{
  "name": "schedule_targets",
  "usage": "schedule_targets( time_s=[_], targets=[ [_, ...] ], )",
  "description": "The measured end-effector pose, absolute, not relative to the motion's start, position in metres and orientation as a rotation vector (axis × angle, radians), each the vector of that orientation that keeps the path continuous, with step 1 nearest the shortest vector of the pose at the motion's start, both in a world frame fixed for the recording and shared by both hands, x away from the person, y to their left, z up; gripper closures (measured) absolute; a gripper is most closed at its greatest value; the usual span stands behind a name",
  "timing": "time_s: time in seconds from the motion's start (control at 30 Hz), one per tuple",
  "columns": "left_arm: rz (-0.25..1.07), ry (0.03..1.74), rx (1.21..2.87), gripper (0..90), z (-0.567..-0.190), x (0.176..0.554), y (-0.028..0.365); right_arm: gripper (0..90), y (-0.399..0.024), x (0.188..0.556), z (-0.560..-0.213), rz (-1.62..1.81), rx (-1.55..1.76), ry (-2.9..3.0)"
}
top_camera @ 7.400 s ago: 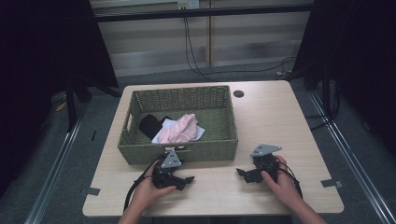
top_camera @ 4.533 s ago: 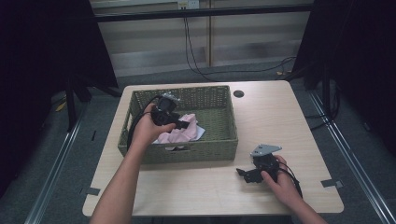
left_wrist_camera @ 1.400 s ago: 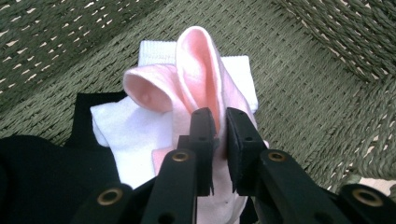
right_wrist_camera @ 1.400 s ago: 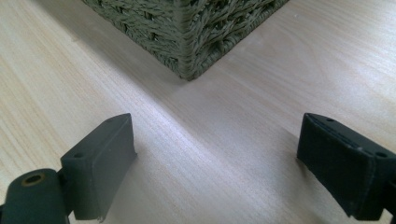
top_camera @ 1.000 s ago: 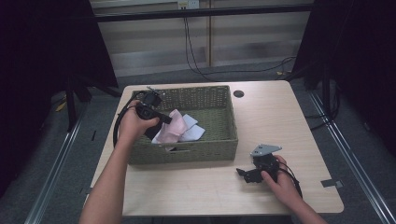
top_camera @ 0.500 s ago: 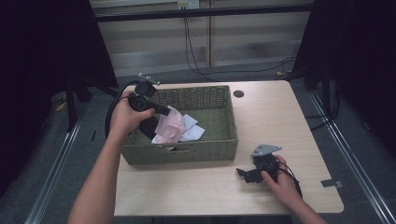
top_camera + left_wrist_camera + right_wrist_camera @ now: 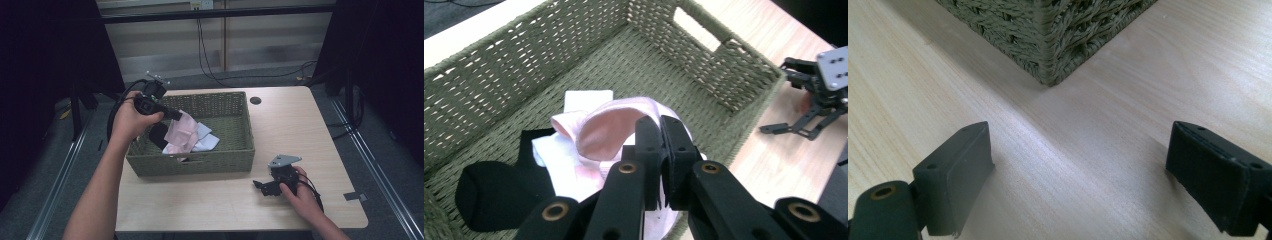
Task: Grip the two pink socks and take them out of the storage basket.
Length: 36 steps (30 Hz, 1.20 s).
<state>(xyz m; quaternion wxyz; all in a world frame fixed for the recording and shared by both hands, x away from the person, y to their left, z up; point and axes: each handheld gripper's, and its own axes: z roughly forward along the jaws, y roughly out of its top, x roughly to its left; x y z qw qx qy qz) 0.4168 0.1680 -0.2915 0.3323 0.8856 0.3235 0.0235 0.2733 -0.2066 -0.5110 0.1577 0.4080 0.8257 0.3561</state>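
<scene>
Woven olive-green wicker basket (image 7: 200, 162) sits left of centre on the pale wooden table (image 7: 300, 125). At upper left, the raised left gripper (image 7: 659, 145), jaws clamped on a pink cloth (image 7: 609, 130), hangs it over the basket's left half. At lower right, the right gripper (image 7: 265, 186) rests, jaws apart.

The basket (image 7: 210, 160) is olive-green wicker with a tight woven pattern. Inside it lie a pale pink cloth (image 7: 616, 125), a white cloth (image 7: 586, 100) and a black sock (image 7: 494, 192). The tabletop (image 7: 300, 130) is light wood grain. Both grippers' fingers (image 7: 955, 170) are black.
</scene>
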Motion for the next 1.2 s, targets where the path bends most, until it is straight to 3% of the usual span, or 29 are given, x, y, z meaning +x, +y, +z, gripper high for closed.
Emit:
schedule_targets(
  time_s=[0.7,1.2],
  targets=[
    [0.012,0.730,2.336,87.1,-0.252,0.392,0.158,10.4,-0.207,0.274,-0.511,1.021,1.160,2.361],
    [-0.025,0.637,2.361,87.0,-0.245,0.370,0.147,10.4,-0.207,0.274,-0.511,1.020,1.160,2.361]
  ],
)
